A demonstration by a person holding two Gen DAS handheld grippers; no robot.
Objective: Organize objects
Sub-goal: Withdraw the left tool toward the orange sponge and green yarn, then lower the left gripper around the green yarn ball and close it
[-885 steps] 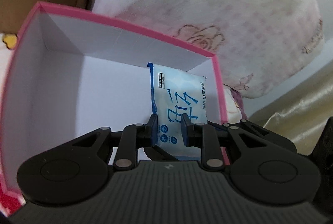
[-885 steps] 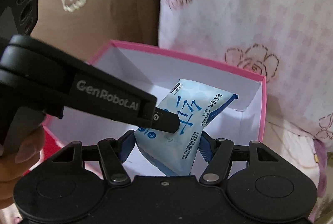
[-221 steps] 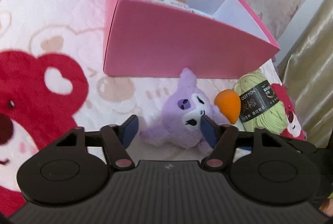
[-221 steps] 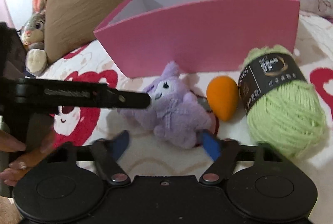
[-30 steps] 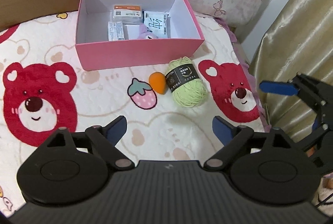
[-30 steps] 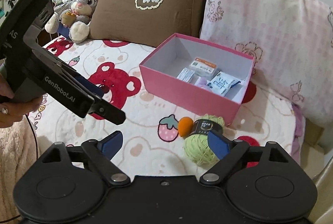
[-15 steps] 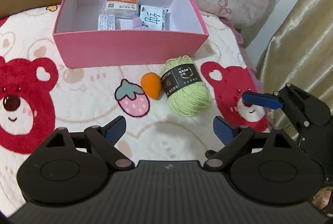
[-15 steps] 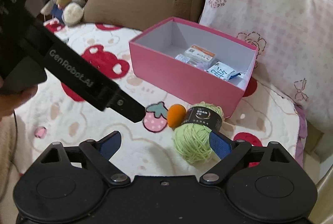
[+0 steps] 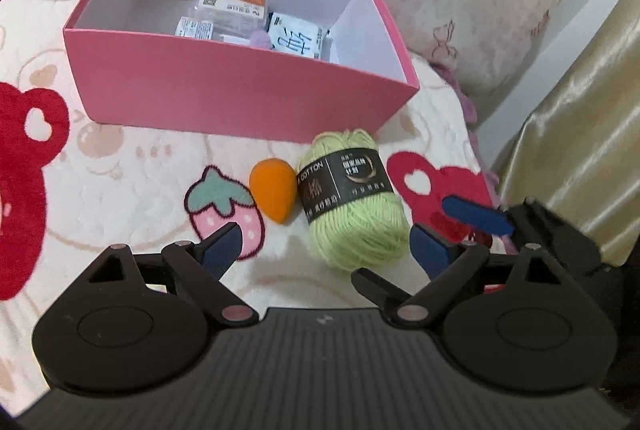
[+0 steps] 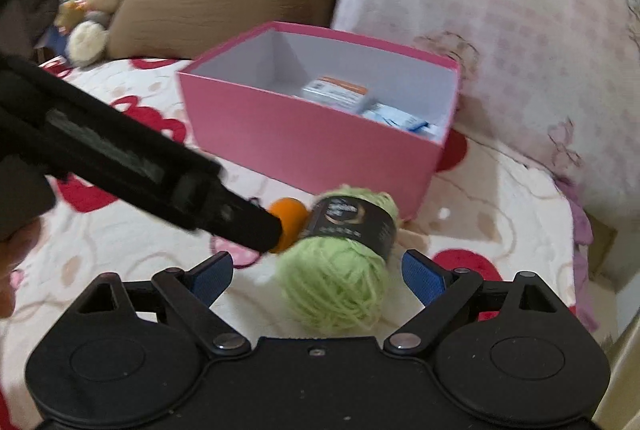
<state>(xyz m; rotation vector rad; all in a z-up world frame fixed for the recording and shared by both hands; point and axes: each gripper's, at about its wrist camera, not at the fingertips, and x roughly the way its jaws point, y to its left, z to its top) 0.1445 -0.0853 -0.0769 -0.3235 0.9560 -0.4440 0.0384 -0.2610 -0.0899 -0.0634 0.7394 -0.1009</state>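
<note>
1. The left gripper [image 9: 324, 246] hangs over the blanket [image 9: 120, 190] with its jaws wide apart and nothing between them.
2. The right gripper [image 10: 316, 274] is spread wide too, empty, with the ball of green yarn [image 10: 340, 270] just ahead of it.
3. An orange sponge [image 9: 273, 193] touches the yarn's left side.
4. Both lie just in front of the pink box [image 9: 240, 90], which holds several packets [image 9: 232, 0].

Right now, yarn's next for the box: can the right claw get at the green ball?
Probably yes: the right claw is open, the green yarn ball lies just ahead between its fingers, nothing covering it.
</note>
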